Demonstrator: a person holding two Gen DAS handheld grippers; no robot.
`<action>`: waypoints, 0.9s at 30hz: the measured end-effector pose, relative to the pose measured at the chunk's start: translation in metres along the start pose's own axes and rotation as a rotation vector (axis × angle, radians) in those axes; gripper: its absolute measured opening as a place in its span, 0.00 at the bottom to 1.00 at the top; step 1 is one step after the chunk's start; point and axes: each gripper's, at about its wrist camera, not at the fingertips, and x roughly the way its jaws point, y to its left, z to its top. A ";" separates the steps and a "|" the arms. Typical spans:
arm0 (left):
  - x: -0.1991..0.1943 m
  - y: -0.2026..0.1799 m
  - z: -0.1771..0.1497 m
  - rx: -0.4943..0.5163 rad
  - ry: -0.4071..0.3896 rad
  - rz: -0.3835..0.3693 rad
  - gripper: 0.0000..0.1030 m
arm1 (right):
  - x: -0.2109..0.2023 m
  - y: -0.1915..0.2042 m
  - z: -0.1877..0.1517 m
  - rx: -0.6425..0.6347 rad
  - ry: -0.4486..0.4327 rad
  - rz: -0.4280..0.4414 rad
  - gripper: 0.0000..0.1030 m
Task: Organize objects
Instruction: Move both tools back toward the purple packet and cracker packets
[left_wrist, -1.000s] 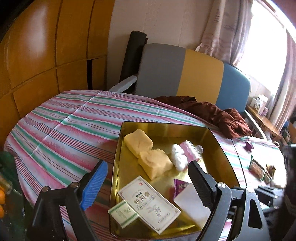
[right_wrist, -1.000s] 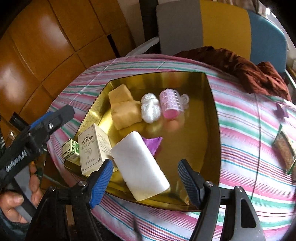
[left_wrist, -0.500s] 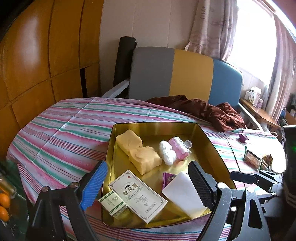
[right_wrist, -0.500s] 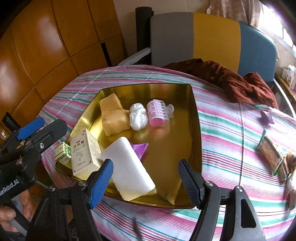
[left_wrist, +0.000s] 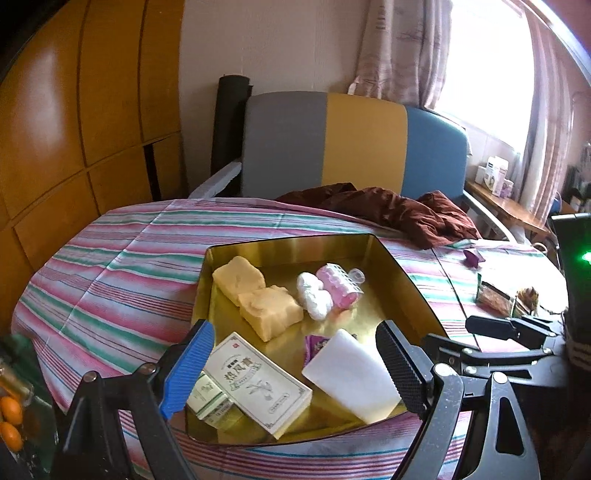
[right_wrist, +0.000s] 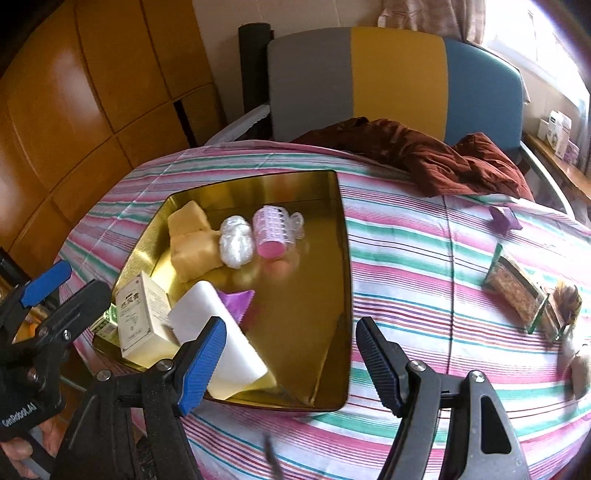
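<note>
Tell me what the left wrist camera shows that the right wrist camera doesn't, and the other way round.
Only the left wrist view shows the oranges at its lower left edge and a dark device with a green light at the right.

Only the right wrist view shows the person's hand on the left gripper's handle.

Both share the gold tray holding the yellow sponges, pink hair roller, white block and medicine box, plus the brown cloth and snack packets on the striped tablecloth.
</note>
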 end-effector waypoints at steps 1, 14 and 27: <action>0.000 -0.002 0.000 0.004 0.002 -0.002 0.87 | 0.000 -0.003 0.000 0.006 -0.001 -0.002 0.72; 0.007 -0.025 -0.004 0.061 0.036 -0.036 0.87 | -0.002 -0.038 -0.005 0.082 0.001 -0.046 0.72; 0.014 -0.065 -0.001 0.156 0.046 -0.118 0.87 | -0.021 -0.139 -0.011 0.263 0.006 -0.167 0.72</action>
